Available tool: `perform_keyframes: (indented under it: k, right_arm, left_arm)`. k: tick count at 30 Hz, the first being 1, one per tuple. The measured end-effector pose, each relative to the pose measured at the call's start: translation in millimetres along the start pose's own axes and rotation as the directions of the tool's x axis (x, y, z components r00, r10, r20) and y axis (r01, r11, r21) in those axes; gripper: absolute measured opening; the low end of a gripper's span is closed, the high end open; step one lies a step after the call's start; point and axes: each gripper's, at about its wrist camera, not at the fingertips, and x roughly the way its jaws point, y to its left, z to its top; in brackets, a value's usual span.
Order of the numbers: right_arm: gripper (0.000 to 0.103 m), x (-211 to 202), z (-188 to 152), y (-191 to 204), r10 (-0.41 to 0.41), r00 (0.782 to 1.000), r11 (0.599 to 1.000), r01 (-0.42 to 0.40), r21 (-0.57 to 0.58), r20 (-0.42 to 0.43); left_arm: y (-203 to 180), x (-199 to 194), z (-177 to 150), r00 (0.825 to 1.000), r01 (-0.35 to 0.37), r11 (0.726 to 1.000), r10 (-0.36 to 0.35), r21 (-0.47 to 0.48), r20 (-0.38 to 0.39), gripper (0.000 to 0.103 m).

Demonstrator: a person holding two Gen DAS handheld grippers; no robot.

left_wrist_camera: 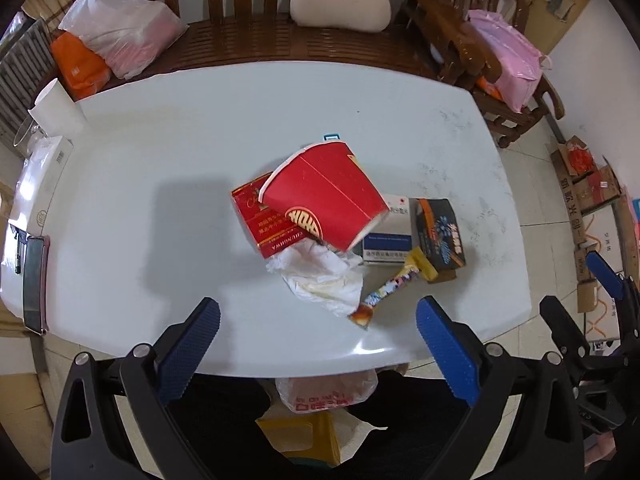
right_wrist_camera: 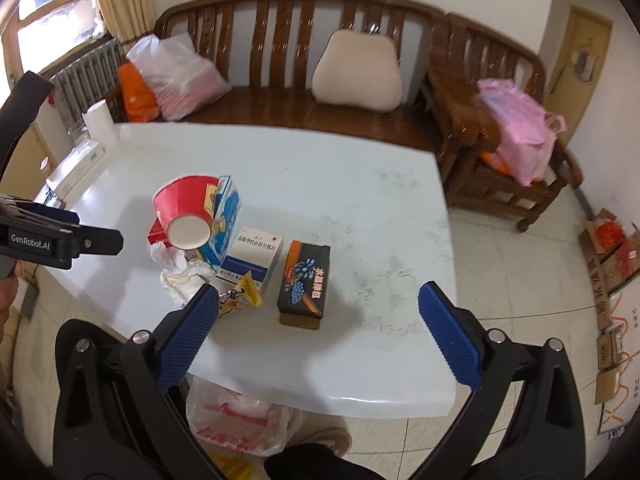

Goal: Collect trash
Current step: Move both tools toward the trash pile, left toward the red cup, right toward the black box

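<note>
A heap of trash lies mid-table: a tipped red paper cup [left_wrist_camera: 326,194] [right_wrist_camera: 185,209] on a red cigarette box [left_wrist_camera: 264,222], crumpled white tissue [left_wrist_camera: 320,278] [right_wrist_camera: 180,276], a colourful snack wrapper [left_wrist_camera: 394,284] [right_wrist_camera: 240,296], a white-blue medicine box [left_wrist_camera: 390,232] [right_wrist_camera: 254,258], a blue-white carton [right_wrist_camera: 224,224] and a black box [left_wrist_camera: 440,234] [right_wrist_camera: 306,280]. My left gripper [left_wrist_camera: 318,334] is open, hovering at the near table edge in front of the tissue. My right gripper [right_wrist_camera: 320,320] is open over the near edge, with the black box between its fingers' line of sight. A white plastic bag [left_wrist_camera: 326,394] [right_wrist_camera: 236,424] hangs below the table's near edge.
The white table [left_wrist_camera: 160,160] [right_wrist_camera: 340,184] carries a phone [left_wrist_camera: 34,280], a white box [left_wrist_camera: 46,168] and a paper roll [left_wrist_camera: 56,108] at its left end. A wooden bench [right_wrist_camera: 280,60] with bags and a cushion stands behind; cardboard boxes [right_wrist_camera: 612,256] lie on the floor at right.
</note>
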Motion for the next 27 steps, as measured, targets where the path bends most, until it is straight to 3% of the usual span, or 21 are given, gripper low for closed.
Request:
perform_keyframes:
  k: [5,13,27]
  right_arm:
    - [0.098,24.0,13.3,-8.1,0.014,0.998,1.000,-0.015,-0.009,-0.056]
    - [0.098,60.4,27.6,-13.4,0.044,0.989,0.998,-0.049,-0.034,-0.138]
    - [0.098,131.3,32.0,-13.2,0.105,0.948,0.993,-0.116,-0.021,-0.302]
  left_arm:
    - [-5.5,14.7,17.7,0.999,0.000,1.000,-0.001,-0.012,-0.033,0.096]
    - [-6.4,44.4,45.0,0.997,0.019,0.994,-0.026,-0.109,-0.068,0.096]
    - [3.2,83.6,64.7,0.990,0.043,0.977,-0.070,-0.208,-0.123,0.096]
